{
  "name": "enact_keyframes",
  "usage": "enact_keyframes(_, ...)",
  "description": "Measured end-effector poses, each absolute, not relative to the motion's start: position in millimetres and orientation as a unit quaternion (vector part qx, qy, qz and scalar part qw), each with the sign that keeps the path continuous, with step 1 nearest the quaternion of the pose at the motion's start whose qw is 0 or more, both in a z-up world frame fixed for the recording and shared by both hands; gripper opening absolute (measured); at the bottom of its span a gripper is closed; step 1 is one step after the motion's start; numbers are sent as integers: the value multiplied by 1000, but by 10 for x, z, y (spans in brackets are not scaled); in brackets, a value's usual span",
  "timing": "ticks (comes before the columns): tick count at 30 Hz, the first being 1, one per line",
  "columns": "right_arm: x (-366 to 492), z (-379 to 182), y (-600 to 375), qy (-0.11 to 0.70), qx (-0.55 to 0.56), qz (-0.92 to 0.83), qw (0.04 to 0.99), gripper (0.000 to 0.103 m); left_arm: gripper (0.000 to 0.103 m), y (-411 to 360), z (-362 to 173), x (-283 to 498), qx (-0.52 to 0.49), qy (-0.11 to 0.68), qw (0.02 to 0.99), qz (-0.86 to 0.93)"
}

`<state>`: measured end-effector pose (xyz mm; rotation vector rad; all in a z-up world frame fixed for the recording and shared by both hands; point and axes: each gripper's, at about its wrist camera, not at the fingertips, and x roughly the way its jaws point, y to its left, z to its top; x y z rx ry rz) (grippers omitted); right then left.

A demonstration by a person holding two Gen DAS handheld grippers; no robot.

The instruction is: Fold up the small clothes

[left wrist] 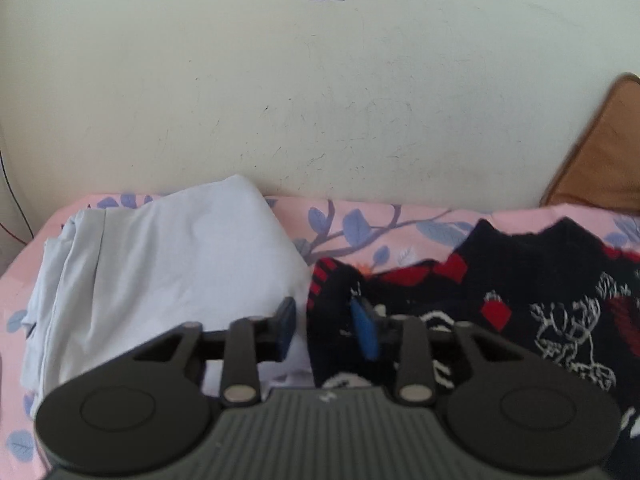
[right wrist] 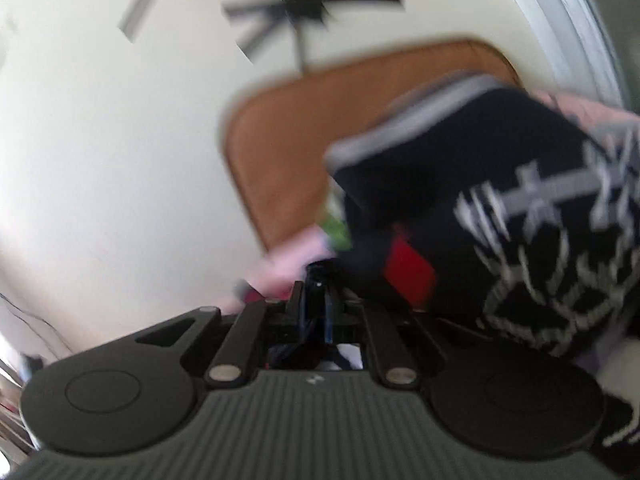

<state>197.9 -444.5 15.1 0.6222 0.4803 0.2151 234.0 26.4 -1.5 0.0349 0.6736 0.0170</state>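
A black knitted sweater with red patches and a white reindeer pattern lies rumpled on the pink leaf-print bedsheet. My left gripper hovers over its left edge, open. One blue pad is above the white cloth and the other above the black knit. In the right wrist view the sweater is lifted and blurred, filling the right side. My right gripper has its jaws together with dark knit pinched at the tips.
A folded pale white garment lies on the sheet just left of the sweater. A brown cushion leans on the cream wall at the right. It shows as the cushion behind the lifted knit, under a ceiling fan.
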Motion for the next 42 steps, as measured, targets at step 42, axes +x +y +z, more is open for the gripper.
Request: enact_keyframes(42,2097,512,-2811,317,192,246,896,37,35,331,-105,1704,-92,299,944,-104)
